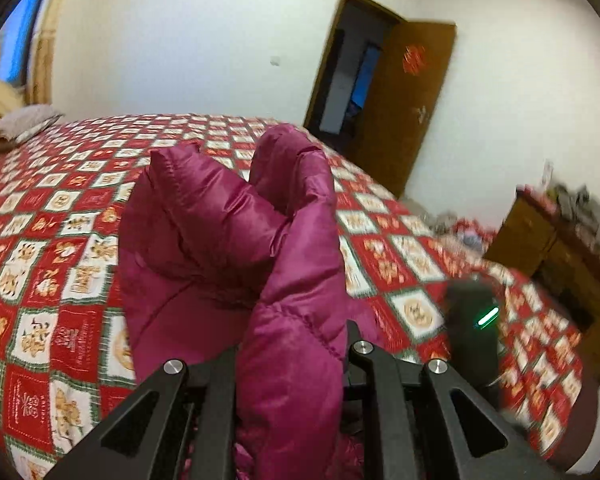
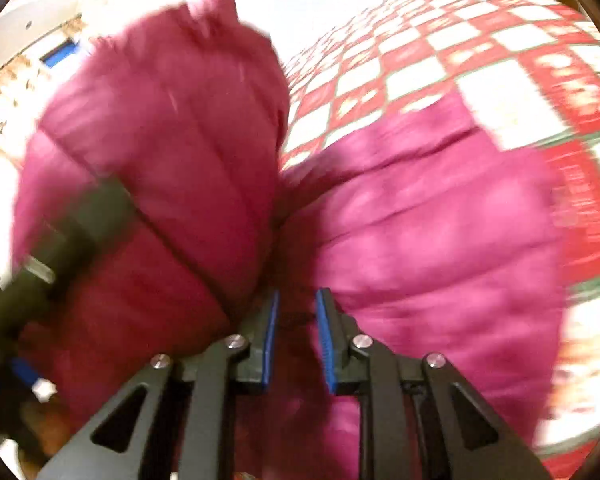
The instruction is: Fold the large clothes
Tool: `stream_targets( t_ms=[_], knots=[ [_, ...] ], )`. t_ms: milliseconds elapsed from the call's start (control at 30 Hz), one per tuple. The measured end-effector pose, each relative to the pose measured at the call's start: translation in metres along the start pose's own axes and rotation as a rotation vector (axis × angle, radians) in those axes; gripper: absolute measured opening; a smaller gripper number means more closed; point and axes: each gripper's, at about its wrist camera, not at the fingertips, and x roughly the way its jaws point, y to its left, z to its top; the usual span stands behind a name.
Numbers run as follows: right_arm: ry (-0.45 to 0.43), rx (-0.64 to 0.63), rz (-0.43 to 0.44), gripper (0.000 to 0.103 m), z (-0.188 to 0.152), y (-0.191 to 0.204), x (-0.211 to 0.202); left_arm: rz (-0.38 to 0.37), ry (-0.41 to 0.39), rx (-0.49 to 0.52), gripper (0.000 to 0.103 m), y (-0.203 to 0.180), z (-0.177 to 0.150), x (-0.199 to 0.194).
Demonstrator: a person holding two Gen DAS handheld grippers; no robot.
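Note:
A magenta quilted jacket [image 1: 204, 232] lies bunched on the bed, with one thick fold raised. My left gripper [image 1: 290, 344] is shut on that fold, which bulges up between its fingers and hides the pads. In the right wrist view the jacket [image 2: 420, 240] fills the picture, and the left gripper's black body [image 2: 72, 232] holds the raised fold at the left. My right gripper [image 2: 297, 300] is pressed low against the jacket. Its blue pads [image 2: 270, 340] stand narrowly apart with their faces bare. Dark fabric shows through the gap. The right gripper's black body [image 1: 474, 320] appears to the right of the jacket.
The bed carries a red, white and green checked cover [image 1: 60, 208] [image 2: 460, 40]. A beige pillow [image 1: 16, 128] lies at its far left. An open brown door [image 1: 404, 100] and a cluttered wooden cabinet [image 1: 540, 240] stand beyond the bed's right side.

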Motion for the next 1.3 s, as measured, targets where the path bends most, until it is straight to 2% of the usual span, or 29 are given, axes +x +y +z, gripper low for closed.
stream_targets(
  t_ms=[167, 400, 600, 733, 800, 867, 933, 1067, 1100, 1133, 1167, 1267, 1300],
  knots=[
    [-0.08, 0.029, -0.107, 0.024, 0.0, -0.035, -0.042, 0.058, 0.066, 0.132, 0.014, -0.034, -0.02, 0.032],
    [-0.103, 0.08, -0.123, 0.024, -0.009, -0.059, -0.063, 0.14, 0.131, 0.29, 0.014, -0.066, -0.052, 0.064],
    [-0.104, 0.085, -0.128, 0.027, -0.011, -0.076, -0.071, 0.172, 0.162, 0.389, 0.015, -0.08, -0.071, 0.08],
    [-0.102, 0.062, -0.156, 0.054, -0.003, -0.083, -0.077, 0.202, 0.139, 0.483, 0.015, -0.091, -0.087, 0.087],
    [-0.113, 0.05, -0.159, 0.054, 0.006, -0.084, -0.085, 0.201, 0.126, 0.502, 0.015, -0.09, -0.092, 0.088],
    [-0.099, 0.042, -0.124, 0.058, 0.018, -0.082, -0.088, 0.2, 0.119, 0.512, 0.015, -0.09, -0.094, 0.087],
    [-0.072, 0.025, -0.083, 0.076, 0.027, -0.075, -0.084, 0.196, 0.118, 0.514, 0.015, -0.088, -0.094, 0.085],
    [0.036, -0.066, -0.033, 0.076, 0.045, -0.051, -0.057, 0.19, 0.113, 0.532, 0.015, -0.087, -0.096, 0.08],
    [0.062, -0.098, -0.053, 0.075, 0.048, -0.046, -0.05, 0.188, 0.112, 0.533, 0.015, -0.087, -0.096, 0.08],
    [0.094, -0.146, -0.108, 0.058, 0.049, -0.04, -0.041, 0.185, 0.112, 0.533, 0.015, -0.087, -0.097, 0.078],
    [0.115, -0.18, -0.147, 0.03, 0.049, -0.037, -0.034, 0.176, 0.112, 0.528, 0.016, -0.086, -0.096, 0.075],
    [0.16, -0.173, -0.193, 0.018, 0.051, -0.047, -0.024, 0.127, 0.105, 0.504, 0.023, -0.081, -0.093, 0.061],
    [0.165, -0.153, -0.19, 0.018, 0.053, -0.055, -0.025, 0.113, 0.105, 0.504, 0.025, -0.081, -0.094, 0.057]
  ],
)
